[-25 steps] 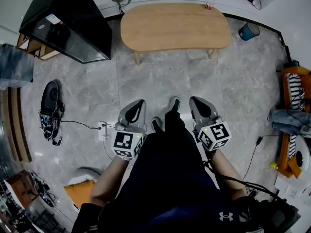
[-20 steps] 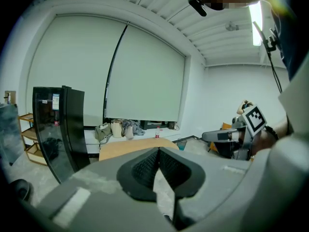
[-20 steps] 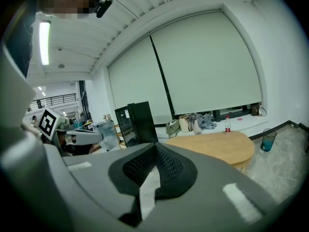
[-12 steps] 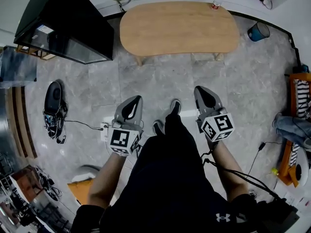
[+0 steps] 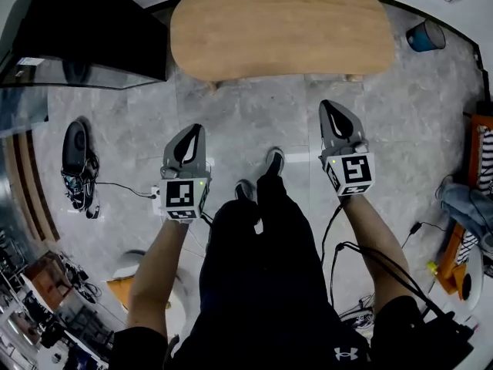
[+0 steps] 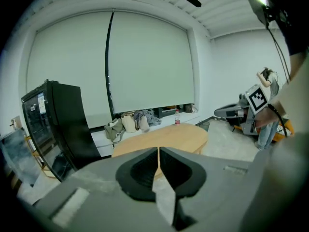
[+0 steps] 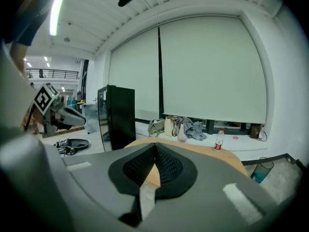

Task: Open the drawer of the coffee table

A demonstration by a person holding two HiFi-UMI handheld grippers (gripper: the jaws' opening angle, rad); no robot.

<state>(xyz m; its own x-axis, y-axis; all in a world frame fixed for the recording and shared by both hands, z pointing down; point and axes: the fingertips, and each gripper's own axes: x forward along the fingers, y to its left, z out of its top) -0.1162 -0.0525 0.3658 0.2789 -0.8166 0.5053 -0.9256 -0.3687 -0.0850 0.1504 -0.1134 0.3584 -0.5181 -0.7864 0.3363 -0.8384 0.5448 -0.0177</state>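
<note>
Head view: left gripper [image 5: 192,132] and right gripper [image 5: 331,110] held over grey floor tiles [image 5: 262,122]. Both point at the oval wooden coffee table [image 5: 277,25], well apart from it. Drawer not made out from above, maybe under the top.

Left gripper view: jaws nearly together, thin slit, nothing between them, table ahead.

Right gripper view: jaws closed, empty. Plastic bottle [image 7: 219,139] stands just beyond the table's far edge.

The right gripper [image 7: 154,148], fingers pressed together, faces the wooden coffee table [image 7: 226,157] and a bottle [image 7: 218,139].

The head view's top edge crops the coffee table [image 5: 277,25] and black cabinet [image 5: 85,21].
</note>
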